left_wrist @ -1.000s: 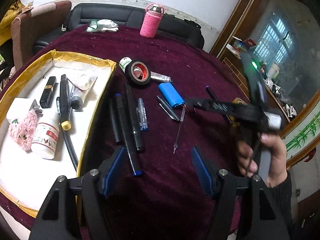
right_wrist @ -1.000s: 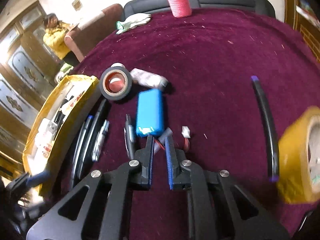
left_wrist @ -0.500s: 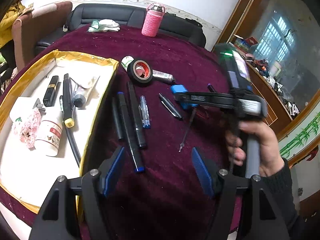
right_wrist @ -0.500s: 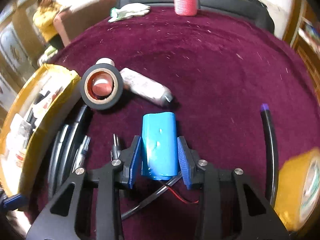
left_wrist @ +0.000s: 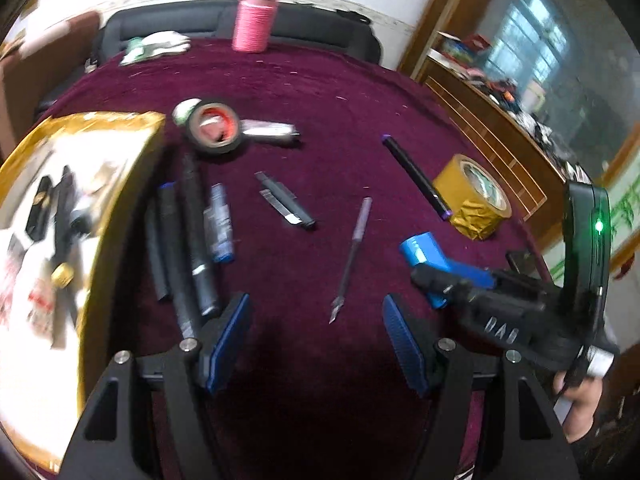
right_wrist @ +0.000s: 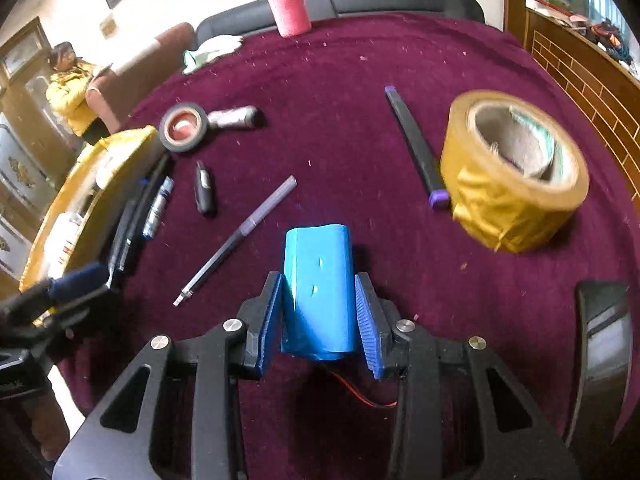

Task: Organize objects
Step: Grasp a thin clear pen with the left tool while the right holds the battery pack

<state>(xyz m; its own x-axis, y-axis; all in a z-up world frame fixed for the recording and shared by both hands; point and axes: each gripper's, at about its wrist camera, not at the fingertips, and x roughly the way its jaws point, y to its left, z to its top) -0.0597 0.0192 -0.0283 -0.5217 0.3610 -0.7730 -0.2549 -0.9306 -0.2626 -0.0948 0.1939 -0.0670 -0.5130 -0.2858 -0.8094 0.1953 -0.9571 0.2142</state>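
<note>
My right gripper (right_wrist: 320,316) is shut on a blue battery pack (right_wrist: 319,280) with red and black wires trailing under it, held just above the maroon cloth. It also shows in the left wrist view (left_wrist: 430,256), at the right. My left gripper (left_wrist: 316,332) is open and empty, low over the cloth near a thin pen (left_wrist: 352,252). Several black and blue markers (left_wrist: 188,236) lie beside a gold-edged tray (left_wrist: 120,184) at the left that holds small items.
A yellow tape roll (right_wrist: 516,172) and a black stick with purple ends (right_wrist: 414,146) lie at the right. A black tape roll (right_wrist: 184,126), a grey tube (right_wrist: 234,117) and a small black knife (right_wrist: 203,187) lie farther back. A pink bottle (right_wrist: 288,2) stands at the far edge.
My right gripper closed on the blue battery pack, lifted it and carried it back towards the near right. My left gripper swung right; the view is blurred by motion.
</note>
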